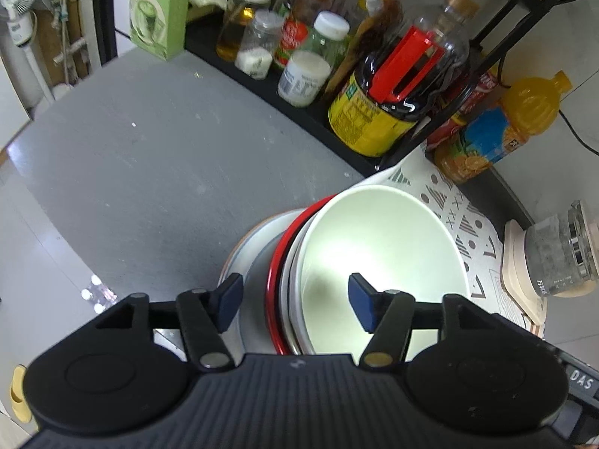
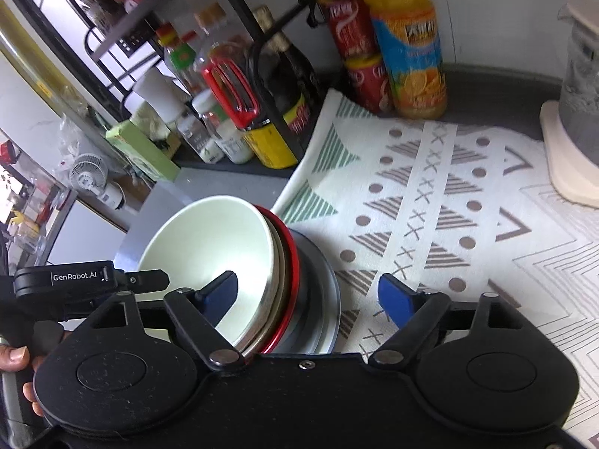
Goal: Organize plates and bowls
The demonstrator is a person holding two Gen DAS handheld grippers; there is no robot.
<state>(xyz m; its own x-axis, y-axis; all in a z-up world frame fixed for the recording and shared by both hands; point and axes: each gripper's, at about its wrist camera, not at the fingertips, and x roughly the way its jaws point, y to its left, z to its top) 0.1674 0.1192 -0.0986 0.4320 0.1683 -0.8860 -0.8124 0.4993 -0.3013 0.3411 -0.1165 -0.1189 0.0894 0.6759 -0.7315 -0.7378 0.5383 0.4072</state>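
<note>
Plainly, the nested stack could topple or slide apart: the white bowl (image 1: 382, 258) sits tilted inside a steel bowl and a red-rimmed bowl (image 1: 277, 262), all leaning on a grey plate (image 1: 239, 250) rather than seated level. A knock from either set of tongs, or a lift taken at one rim only, would likely tip the upper bowls off toward the far right.

The left gripper (image 1: 295, 299) is spread, its pads straddling the near rims without pressing on them; nothing is pinched. The right gripper (image 2: 309, 295) is likewise spread wide and holds nothing, one pad over the white bowl (image 2: 209, 247), the other over the patterned mat (image 2: 449, 202).

The stack stands on the grey counter (image 1: 149, 149), at the left edge of the mat, near the condiment rack (image 1: 337, 119). Bowl mouths face up but lean toward the left gripper's side; being round, the stack has no real long axis except its tilted nesting line.
</note>
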